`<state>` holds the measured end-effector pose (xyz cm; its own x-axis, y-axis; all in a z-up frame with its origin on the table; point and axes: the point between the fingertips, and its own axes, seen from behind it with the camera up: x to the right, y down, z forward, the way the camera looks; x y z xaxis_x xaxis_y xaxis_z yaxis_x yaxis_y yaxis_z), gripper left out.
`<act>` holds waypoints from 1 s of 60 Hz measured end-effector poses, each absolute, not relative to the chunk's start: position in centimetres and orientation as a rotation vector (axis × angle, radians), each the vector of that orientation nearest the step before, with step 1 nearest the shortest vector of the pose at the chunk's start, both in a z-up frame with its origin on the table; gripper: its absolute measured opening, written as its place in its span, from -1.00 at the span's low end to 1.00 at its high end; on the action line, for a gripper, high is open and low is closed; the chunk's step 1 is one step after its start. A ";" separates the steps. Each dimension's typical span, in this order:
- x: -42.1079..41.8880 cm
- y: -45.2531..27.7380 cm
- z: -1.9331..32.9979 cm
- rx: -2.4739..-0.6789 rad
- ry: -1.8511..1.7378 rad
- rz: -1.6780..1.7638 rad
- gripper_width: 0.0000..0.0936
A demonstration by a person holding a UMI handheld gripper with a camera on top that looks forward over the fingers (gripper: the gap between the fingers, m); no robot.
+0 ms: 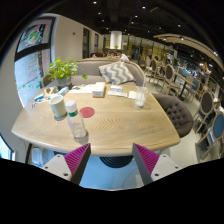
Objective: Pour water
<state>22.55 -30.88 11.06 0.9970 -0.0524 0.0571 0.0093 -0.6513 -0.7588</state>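
Observation:
A clear plastic water bottle (pixel 75 123) with a green cap stands on the wooden table (pixel 115 125), left of centre, beside a pink coaster (pixel 86 112). A pale cup (pixel 58 106) stands just behind and left of the bottle. Another clear glass (pixel 140 98) stands at the table's far right. My gripper (pixel 112 160) hangs in front of the table's near edge, well short of the bottle. Its fingers (pixel 76 160) with magenta pads are spread wide apart and nothing is between them.
A green potted plant (pixel 62 70) stands at the table's far left. Books or papers (pixel 97 90) lie along the far side. A grey sofa with a patterned cushion (pixel 117 72) is behind the table, and a dark round chair (pixel 178 112) stands at the right.

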 end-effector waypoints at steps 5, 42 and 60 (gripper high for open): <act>18.5 -30.4 9.7 -2.263 0.019 -0.050 0.83; 9.2 -13.6 1.9 -2.070 -0.028 -0.017 0.18; 8.7 -12.8 2.7 -2.075 0.022 -0.048 -0.14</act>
<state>8.68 -12.83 2.70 0.9990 -0.0363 0.0250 0.0043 -0.4839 -0.8751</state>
